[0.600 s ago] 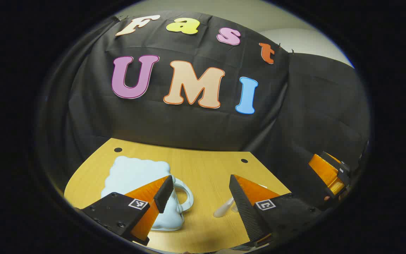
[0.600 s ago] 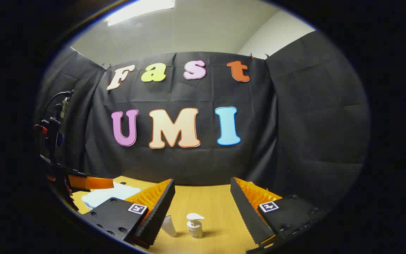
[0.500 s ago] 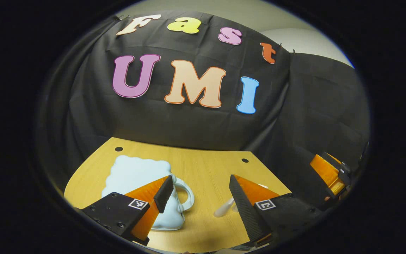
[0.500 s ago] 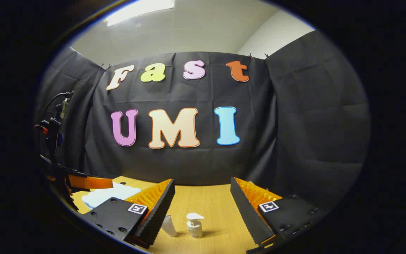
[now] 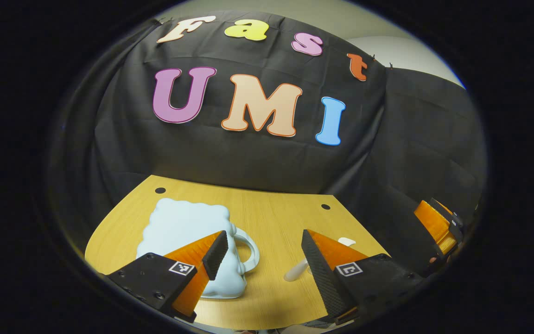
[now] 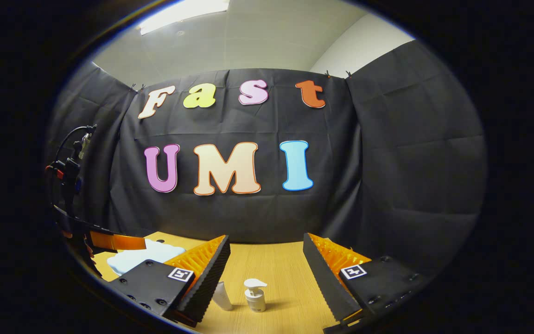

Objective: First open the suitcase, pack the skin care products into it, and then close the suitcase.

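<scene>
A pale blue suitcase (image 5: 184, 227) with a scalloped edge lies shut on the wooden table (image 5: 276, 218), its handle (image 5: 248, 250) pointing right. My left gripper (image 5: 263, 234) hovers open just above and right of that handle, holding nothing. A white tube (image 5: 295, 272) lies by its right finger, with a white pump head (image 5: 346, 241) behind. In the right gripper view, a small white pump bottle (image 6: 255, 296) stands upright and the tube (image 6: 222, 296) lies beside it, both below my open right gripper (image 6: 266, 237). The suitcase (image 6: 144, 257) sits at the left there.
Two dark holes (image 5: 160, 190) (image 5: 325, 206) mark the table's far edge, which meets the black cloth wall. The right gripper (image 5: 436, 225) shows at the far right of the left gripper view, and the left gripper (image 6: 109, 241) at the left of the right gripper view.
The left gripper has tipped down a little and crept forward, so the suitcase and table look slightly larger. The right gripper has barely moved. Both stay open.
</scene>
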Action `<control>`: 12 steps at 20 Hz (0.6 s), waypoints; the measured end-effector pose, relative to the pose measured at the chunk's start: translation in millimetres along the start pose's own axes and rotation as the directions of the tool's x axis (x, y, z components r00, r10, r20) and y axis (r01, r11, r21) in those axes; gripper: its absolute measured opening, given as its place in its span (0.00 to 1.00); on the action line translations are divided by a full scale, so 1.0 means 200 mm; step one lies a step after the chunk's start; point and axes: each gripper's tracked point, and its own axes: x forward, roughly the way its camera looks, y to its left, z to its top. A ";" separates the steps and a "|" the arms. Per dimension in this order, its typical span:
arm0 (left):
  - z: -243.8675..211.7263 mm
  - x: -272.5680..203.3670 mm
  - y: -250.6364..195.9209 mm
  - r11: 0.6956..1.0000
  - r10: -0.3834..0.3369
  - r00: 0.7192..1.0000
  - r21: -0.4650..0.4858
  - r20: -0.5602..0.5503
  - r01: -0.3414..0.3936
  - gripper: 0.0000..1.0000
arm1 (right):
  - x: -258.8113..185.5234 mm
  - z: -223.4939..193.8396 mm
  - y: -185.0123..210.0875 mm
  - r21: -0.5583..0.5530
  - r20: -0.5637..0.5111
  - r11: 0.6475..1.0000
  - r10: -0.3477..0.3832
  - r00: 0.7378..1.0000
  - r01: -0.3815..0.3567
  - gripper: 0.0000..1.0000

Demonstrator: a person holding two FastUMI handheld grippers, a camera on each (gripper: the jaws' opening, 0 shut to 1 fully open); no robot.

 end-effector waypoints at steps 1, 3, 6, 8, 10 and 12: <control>0.00 0.00 0.01 1.000 0.002 1.000 0.000 -0.003 -0.002 0.94 | -0.01 0.00 0.00 -0.001 0.001 1.000 -0.002 1.000 0.002 0.99; 0.00 -0.01 0.01 1.000 0.004 1.000 -0.001 -0.001 -0.004 0.95 | -0.01 0.00 0.00 0.000 0.004 1.000 -0.003 1.000 0.003 0.99; 0.00 -0.01 0.01 1.000 0.007 1.000 0.000 -0.003 -0.007 0.94 | -0.01 0.01 -0.01 0.003 0.005 1.000 -0.007 1.000 0.007 0.99; -0.01 -0.01 0.02 1.000 0.009 1.000 0.000 -0.008 -0.009 0.94 | -0.01 0.01 -0.01 0.003 0.008 1.000 -0.008 1.000 0.008 0.99; -0.02 -0.01 0.02 1.000 0.013 1.000 -0.002 -0.014 -0.013 0.95 | -0.01 0.02 -0.01 0.001 0.012 1.000 -0.009 1.000 0.009 0.99; -0.03 -0.01 0.02 1.000 0.014 1.000 -0.005 -0.021 -0.015 0.94 | -0.02 0.01 -0.02 0.002 0.012 1.000 -0.011 1.000 0.011 0.99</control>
